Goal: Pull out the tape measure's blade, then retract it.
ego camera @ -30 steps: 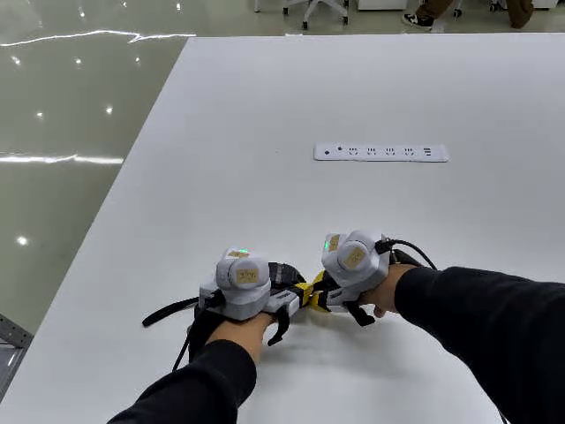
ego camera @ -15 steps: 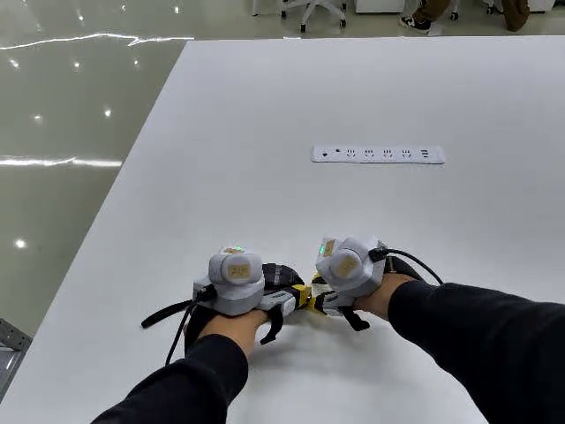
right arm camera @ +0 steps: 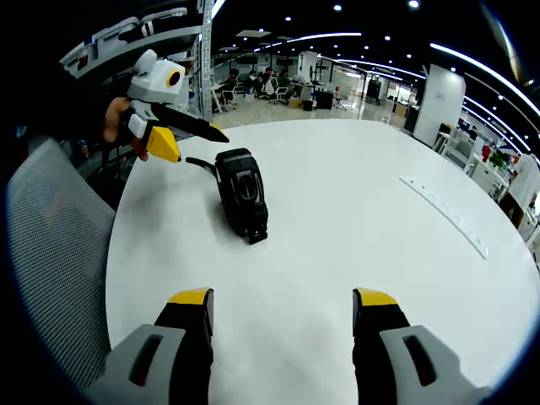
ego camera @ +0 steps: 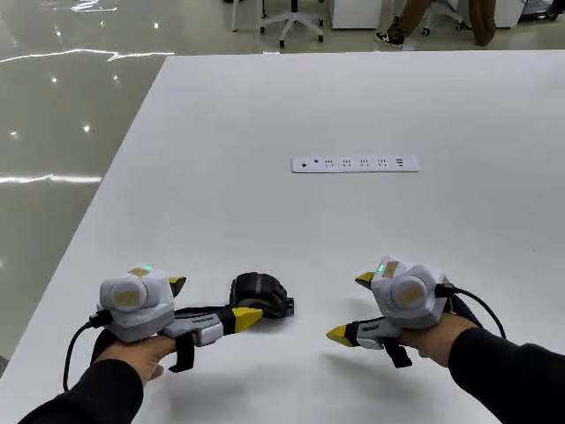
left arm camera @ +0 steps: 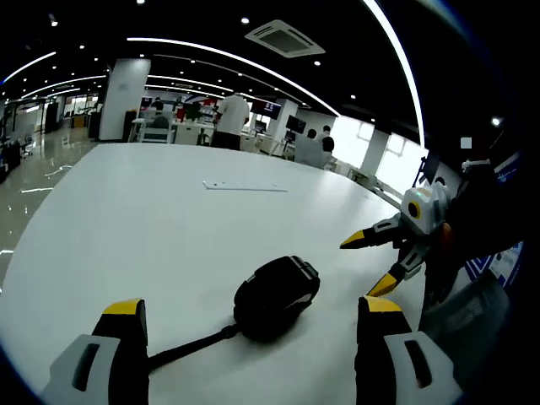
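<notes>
On table [ego camera: 353, 106] between my tools, tape [ego camera: 261, 294] lies free, blade in; left tool [ego camera: 212, 299] and right tool [ego camera: 351, 306] both spread, touching nothing. Task looks done, no grip needed.

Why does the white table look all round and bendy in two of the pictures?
Left gripper view and right gripper view: fisheye lenses bend the table round; head view: its edges run straight, with bright glare spots on the shiny floor.
</notes>
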A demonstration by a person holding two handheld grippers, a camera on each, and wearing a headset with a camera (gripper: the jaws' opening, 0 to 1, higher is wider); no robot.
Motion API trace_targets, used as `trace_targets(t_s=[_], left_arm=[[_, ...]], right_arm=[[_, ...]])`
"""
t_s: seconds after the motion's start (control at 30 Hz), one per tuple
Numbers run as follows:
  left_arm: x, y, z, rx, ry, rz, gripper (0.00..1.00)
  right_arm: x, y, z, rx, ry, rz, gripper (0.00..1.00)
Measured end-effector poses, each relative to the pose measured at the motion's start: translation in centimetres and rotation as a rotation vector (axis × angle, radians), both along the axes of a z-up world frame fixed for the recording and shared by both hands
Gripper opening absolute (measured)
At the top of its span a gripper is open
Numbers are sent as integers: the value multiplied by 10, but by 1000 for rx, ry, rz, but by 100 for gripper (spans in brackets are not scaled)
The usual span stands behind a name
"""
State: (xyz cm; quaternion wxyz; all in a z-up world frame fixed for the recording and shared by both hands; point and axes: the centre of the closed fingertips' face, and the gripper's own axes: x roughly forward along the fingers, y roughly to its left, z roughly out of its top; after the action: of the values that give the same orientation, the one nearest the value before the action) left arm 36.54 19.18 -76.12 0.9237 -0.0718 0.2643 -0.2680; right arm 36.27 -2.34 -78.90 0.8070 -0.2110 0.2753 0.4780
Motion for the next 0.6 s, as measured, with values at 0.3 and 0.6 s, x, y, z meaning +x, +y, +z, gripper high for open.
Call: trace_targets(t_s=[0.3,0.6], left_arm=[[-33,30,22,37,-54,-9,100],[-64,46,36,73,-109,-34,100]], right_arm=[[-42,-83,16,3,-13,-104,71],[-46,-150,47,32,-51,-226,80]])
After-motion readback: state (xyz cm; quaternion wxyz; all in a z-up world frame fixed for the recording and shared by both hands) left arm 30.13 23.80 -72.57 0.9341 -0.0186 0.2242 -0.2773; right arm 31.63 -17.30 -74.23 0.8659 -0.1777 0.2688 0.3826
